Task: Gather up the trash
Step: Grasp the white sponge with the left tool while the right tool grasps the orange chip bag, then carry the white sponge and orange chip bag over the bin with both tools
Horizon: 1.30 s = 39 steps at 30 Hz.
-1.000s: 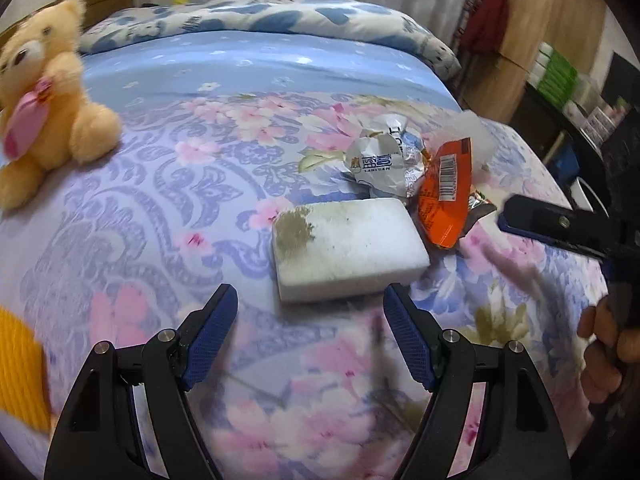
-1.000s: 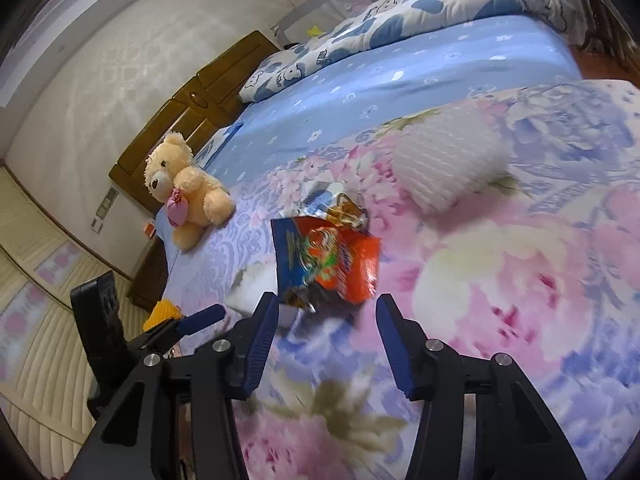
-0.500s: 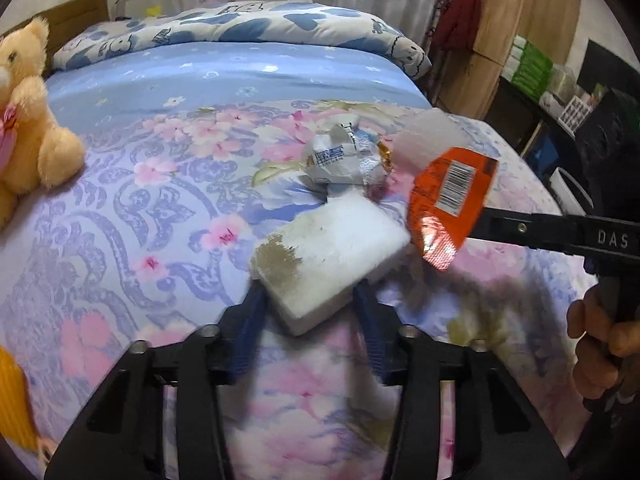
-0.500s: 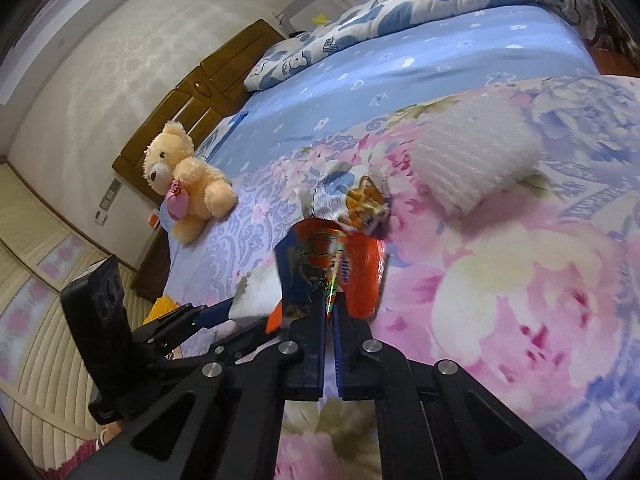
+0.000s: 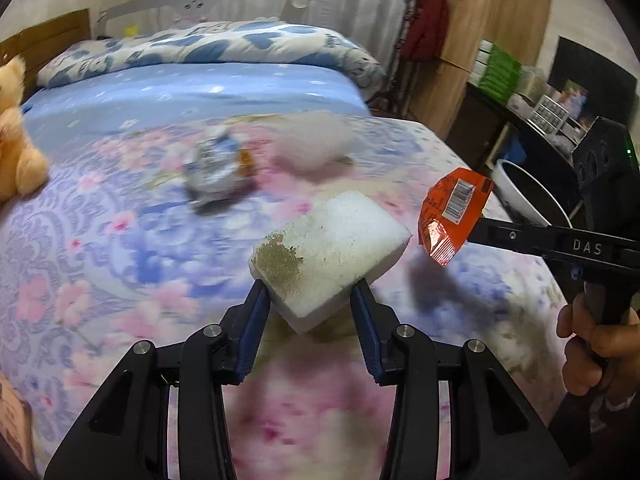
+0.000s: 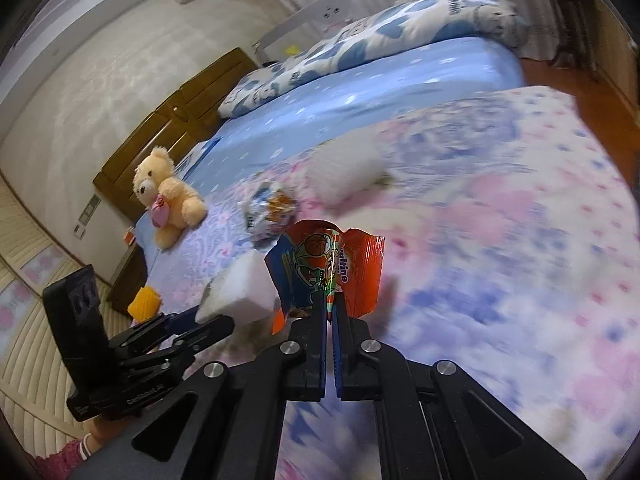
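1. One teddy bear (image 6: 166, 196) sat near the wooden headboard (image 6: 168, 128), well apart from the trash; a yellow object (image 6: 145, 301) lay by the bed's edge.
2. Two pieces remained on the bed: one crumpled foil wrapper (image 5: 218, 168) and one blurred white wad (image 5: 314, 142) beside it.
3. The left gripper (image 5: 312, 312) was clamped on one stained white foam block (image 5: 330, 258), lifted off the bedspread.
4. The right gripper (image 6: 329, 308) was pinched tight on one orange snack wrapper (image 6: 332, 270), held in the air.
5. A floral bedspread (image 5: 100, 240) covered the bed; a wardrobe (image 5: 492, 20) stood behind it.
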### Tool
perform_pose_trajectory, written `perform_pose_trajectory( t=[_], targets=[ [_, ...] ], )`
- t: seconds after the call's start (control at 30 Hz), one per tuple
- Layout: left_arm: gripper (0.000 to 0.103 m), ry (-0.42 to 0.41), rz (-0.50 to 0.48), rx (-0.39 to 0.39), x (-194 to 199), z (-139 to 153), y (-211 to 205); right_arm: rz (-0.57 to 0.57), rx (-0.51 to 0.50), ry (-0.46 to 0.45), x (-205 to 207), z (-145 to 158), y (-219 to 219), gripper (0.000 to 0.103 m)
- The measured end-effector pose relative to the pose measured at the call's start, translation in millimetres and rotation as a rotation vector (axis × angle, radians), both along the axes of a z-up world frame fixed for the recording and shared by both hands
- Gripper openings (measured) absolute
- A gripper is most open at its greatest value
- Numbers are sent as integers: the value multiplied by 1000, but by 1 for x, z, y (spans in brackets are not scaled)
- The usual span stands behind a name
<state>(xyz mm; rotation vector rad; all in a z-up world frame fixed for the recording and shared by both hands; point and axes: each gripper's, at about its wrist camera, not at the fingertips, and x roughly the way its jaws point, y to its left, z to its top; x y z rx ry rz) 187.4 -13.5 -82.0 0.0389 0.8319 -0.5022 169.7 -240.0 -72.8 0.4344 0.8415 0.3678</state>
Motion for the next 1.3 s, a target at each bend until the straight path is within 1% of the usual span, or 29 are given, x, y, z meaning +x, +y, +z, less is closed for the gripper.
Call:
perform_pose_trajectory(
  t=[0.23,0.4,0.63,0.93,1.3],
  targets=[
    [41,14,-77,4,-12,1,-50,-99,-4,10,-34,-5,-52,2],
    [41,20,-114,6,-18,2,-79,-170,3,13,-57,-6,-86,2],
    [41,4,-189,21,-27,10,-122,-246,19,2,-80,-4,-123,2],
    [41,-2,-252,40,-31,16,-170,-327,28,-22,-100,3,-166,2],
    [41,-20,-313,49,-32,28,-224,-418,7,-41,-114,16,-214,2]
  ],
)
